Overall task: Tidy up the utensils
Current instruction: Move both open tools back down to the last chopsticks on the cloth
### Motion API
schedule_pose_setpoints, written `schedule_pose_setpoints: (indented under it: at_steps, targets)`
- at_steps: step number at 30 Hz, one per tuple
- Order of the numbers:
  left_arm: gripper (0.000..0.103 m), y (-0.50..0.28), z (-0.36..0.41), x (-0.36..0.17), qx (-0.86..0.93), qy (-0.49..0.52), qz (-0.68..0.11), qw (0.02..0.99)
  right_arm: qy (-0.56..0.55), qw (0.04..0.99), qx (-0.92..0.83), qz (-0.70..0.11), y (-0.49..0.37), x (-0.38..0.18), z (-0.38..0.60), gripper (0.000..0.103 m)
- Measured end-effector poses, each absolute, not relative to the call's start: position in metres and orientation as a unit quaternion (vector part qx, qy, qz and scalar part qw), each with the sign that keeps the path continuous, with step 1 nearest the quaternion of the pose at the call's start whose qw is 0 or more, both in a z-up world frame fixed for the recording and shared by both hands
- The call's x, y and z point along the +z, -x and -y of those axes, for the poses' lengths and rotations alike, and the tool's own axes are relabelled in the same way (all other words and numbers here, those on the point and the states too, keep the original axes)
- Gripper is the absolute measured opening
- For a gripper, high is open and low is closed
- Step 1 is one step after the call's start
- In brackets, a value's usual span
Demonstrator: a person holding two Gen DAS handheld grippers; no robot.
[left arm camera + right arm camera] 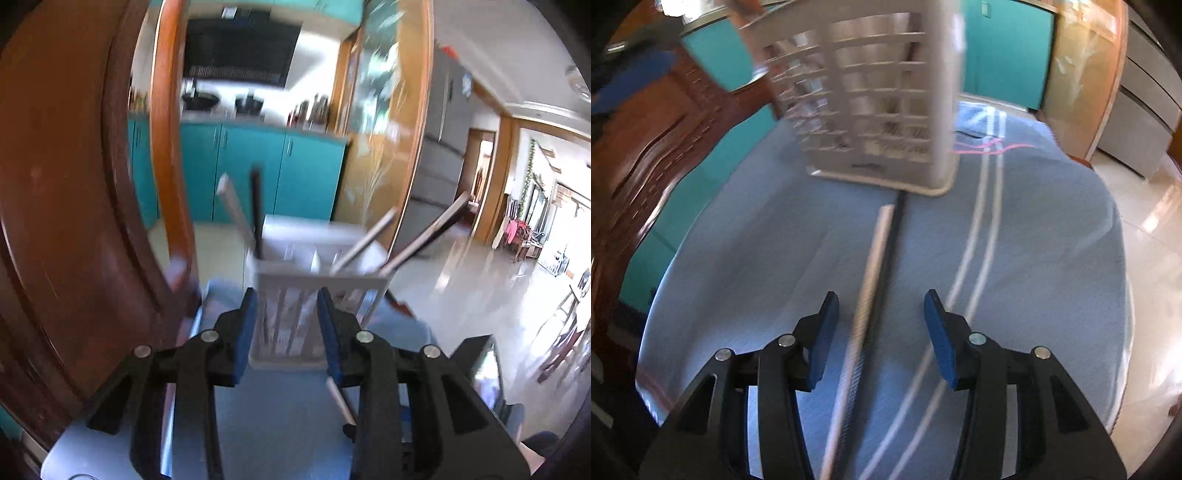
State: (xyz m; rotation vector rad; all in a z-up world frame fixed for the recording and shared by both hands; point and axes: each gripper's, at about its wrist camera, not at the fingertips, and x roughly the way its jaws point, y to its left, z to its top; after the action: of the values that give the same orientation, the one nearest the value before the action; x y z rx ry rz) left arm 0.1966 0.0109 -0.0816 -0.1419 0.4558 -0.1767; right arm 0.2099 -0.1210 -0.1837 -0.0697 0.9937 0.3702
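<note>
A white slotted utensil holder (295, 295) stands on a blue cloth (280, 417), with several chopsticks (364, 240) leaning out of its top. My left gripper (286, 299) is open, its blue pads level with the holder's front wall, one on each side. In the right wrist view the holder (879, 110) stands ahead on the cloth (775, 258). A silver chopstick (866, 295) and a black chopstick (890, 258) lie side by side on the cloth, running from the holder's base back between the fingers. My right gripper (881, 306) is open over them.
A brown wooden chair back (66, 184) rises close on the left. Teal kitchen cabinets (251, 170) and a wooden door frame (399, 147) lie beyond. The cloth-covered table edge (1115, 277) drops to a shiny tiled floor (1145, 221) on the right.
</note>
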Motion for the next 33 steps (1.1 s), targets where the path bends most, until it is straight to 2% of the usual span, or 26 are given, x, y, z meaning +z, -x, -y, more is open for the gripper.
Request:
schedule_pose_setpoints:
  at_steps: [3,5,6,10,14,20,29,31,33]
  targets:
    - [0.034,-0.205,-0.018,-0.089,-0.097,0.094,-0.256,0.957,0.063,0.870,0.162,-0.462,-0.202,-0.185,0.110,0.046]
    - [0.034,-0.206,-0.019,-0.093,-0.092,0.093,-0.264,0.956,0.065,0.873,0.152,-0.460,-0.200,-0.185,0.113,0.030]
    - [0.034,-0.207,-0.018,-0.094,-0.090,0.090,-0.265,0.956,0.057,0.872,0.154,-0.461,-0.199,-0.185,0.114,0.015]
    - [0.036,-0.204,-0.016,-0.104,-0.087,0.085,-0.275,0.954,0.003,0.864,0.161,-0.478,-0.204,-0.185,0.131,0.012]
    - [0.036,-0.202,-0.015,-0.113,-0.084,0.083,-0.286,0.951,-0.125,0.830,0.215,-0.500,-0.211,-0.184,0.156,0.012]
    - [0.039,-0.200,-0.016,-0.121,-0.082,0.089,-0.300,0.946,-0.232,0.794,0.266,-0.495,-0.215,-0.185,0.174,0.012]
    - [0.047,-0.201,-0.015,-0.134,-0.084,0.104,-0.326,0.936,-0.143,0.850,0.136,-0.488,-0.213,-0.181,0.190,0.016]
    - [0.050,-0.201,-0.014,-0.136,-0.086,0.102,-0.327,0.936,-0.118,0.858,0.132,-0.483,-0.208,-0.180,0.183,0.028]
    - [0.052,-0.201,-0.011,-0.137,-0.086,0.099,-0.328,0.935,-0.096,0.863,0.135,-0.478,-0.209,-0.179,0.176,0.035]
